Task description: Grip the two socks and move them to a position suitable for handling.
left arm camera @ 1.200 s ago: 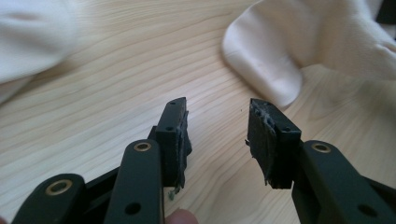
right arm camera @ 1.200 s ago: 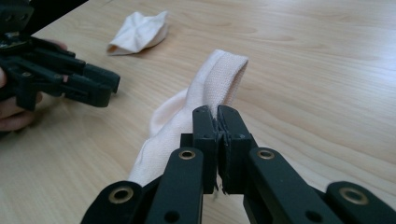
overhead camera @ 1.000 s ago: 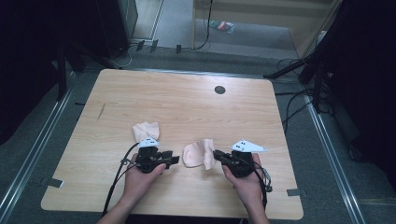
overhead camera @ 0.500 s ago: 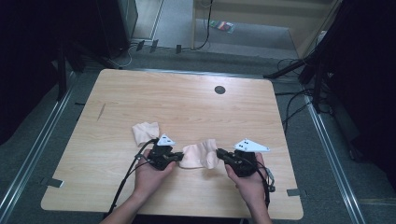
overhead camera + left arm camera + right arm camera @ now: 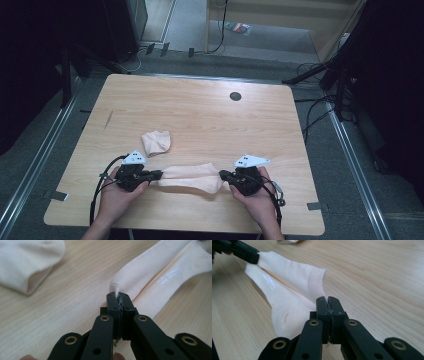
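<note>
Lower left of the high view: left hand [image 5: 116, 192] wrapped around the left gripper [image 5: 156, 174], jaws closed tight on 1 end of a pale peach sock [image 5: 192, 176]. In the left gripper view, a small pinch of that fabric caught between the 2 black tips, the left gripper [image 5: 119, 298] at lower centre, the sock [image 5: 155, 272] running off to the upper right with faint white lettering along it. Upper left of that view, a second sock [image 5: 23, 263] crumpled on the table [image 5: 75, 290], apart from the stretched one. In the high view the same second sock [image 5: 156, 142] just above and left of centre, near the left gripper. Centre bottom: sock pulled out lengthwise on the wooden table [image 5: 200, 115] between both tools. Lower right: right hand [image 5: 255, 200] holding the right gripper [image 5: 223, 174], jaws likewise clamped on the sock's other end. In the right gripper view, right gripper [image 5: 327, 300] pinching fabric beside the ribbed cuff, sock [image 5: 289, 287] spreading toward the upper left.
</note>
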Demonstrator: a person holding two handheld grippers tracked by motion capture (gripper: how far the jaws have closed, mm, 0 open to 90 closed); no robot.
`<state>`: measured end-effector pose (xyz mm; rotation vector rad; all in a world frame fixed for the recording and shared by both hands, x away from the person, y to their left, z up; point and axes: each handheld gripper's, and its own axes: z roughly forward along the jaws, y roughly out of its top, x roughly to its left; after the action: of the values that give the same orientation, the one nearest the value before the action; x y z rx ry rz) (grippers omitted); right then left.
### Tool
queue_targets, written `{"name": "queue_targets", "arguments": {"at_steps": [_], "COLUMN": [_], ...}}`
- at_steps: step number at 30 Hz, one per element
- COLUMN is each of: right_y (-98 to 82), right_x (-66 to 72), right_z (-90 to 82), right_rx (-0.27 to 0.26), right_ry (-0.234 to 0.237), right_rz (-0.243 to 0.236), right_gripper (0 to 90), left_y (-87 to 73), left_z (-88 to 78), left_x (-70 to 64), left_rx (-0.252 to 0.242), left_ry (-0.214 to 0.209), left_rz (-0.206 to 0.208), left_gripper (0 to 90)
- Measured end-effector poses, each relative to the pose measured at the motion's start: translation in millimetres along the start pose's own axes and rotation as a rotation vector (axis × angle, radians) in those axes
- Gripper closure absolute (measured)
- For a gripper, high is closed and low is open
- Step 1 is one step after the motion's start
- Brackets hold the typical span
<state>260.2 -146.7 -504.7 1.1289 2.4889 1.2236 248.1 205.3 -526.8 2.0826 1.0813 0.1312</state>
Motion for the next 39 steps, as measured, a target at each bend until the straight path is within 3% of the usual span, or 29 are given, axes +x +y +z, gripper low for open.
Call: {"name": "queue_targets", "arguments": {"at_steps": [7,10,11,12,13,14,16,18,21,25,26,27,30,34,39], "right_y": [-7.3,-8.8,-10.6,-11.4,-12.4,-12.6,-11.9,-10.3,-9.0,-9.9,-9.9,-10.3,-10.7,-10.6,-10.1], "right_x": [-1.8,-3.3,-3.3,-2.9,-2.3,-2.1,-2.3,-0.8,4.6,8.4,8.4,7.7,5.1,3.0,-0.5], "right_z": [11.6,12.9,14.4,14.9,15.9,16.9,15.3,11.9,11.3,15.7,15.7,15.9,15.8,16.2,14.1], "right_rx": [0.071,0.079,0.072,0.068,0.054,0.039,0.016,-0.029,-0.066,-0.075,-0.075,-0.083,-0.094,-0.102,-0.119], "right_ry": [-0.014,-0.014,0.008,0.010,0.004,-0.015,-0.014,-0.002,0.008,-0.014,-0.014,-0.030,-0.042,-0.065,-0.080], "right_rz": [0.000,-0.006,-0.003,-0.016,-0.032,-0.032,-0.015,0.000,-0.004,-0.012,-0.012,-0.001,0.016,0.029,0.048], "right_gripper": [90.0,89.9,87.4,82.0,67.4,60.1,58.0,59.2,62.8,60.1,60.1,57.6,53.8,48.8,47.7], "left_y": [-4.0,-5.0,-7.5,-8.4,-7.9,-7.2,-6.4,-6.4,-6.9,-9.3,-9.3,-8.8,-2.4,12.9,28.9], "left_z": [4.9,8.4,13.5,15.3,15.9,15.1,12.0,7.6,3.7,-1.5,-1.5,-4.3,-2.0,8.6,22.7], "left_x": [-3.3,-5.3,-7.5,-9.5,-10.8,-11.4,-10.8,-10.2,-9.0,0.7,0.7,7.2,14.6,27.1,42.9], "left_rx": [0.052,0.058,0.063,0.051,0.036,0.020,-0.037,-0.087,-0.131,-0.193,-0.193,-0.230,-0.279,-0.260,-0.235], "left_ry": [0.043,0.021,-0.034,-0.025,-0.014,-0.003,0.014,0.021,0.061,0.134,0.134,0.192,0.302,0.354,0.382], "left_rz": [0.044,0.063,0.083,0.085,0.076,0.069,0.056,0.045,0.029,-0.046,-0.046,-0.076,-0.082,-0.107,-0.162], "left_gripper": [90.0,90.0,87.9,82.7,70.1,63.2,57.9,58.6,64.4,62.9,61.6,60.2,58.1,45.7,42.0]}}
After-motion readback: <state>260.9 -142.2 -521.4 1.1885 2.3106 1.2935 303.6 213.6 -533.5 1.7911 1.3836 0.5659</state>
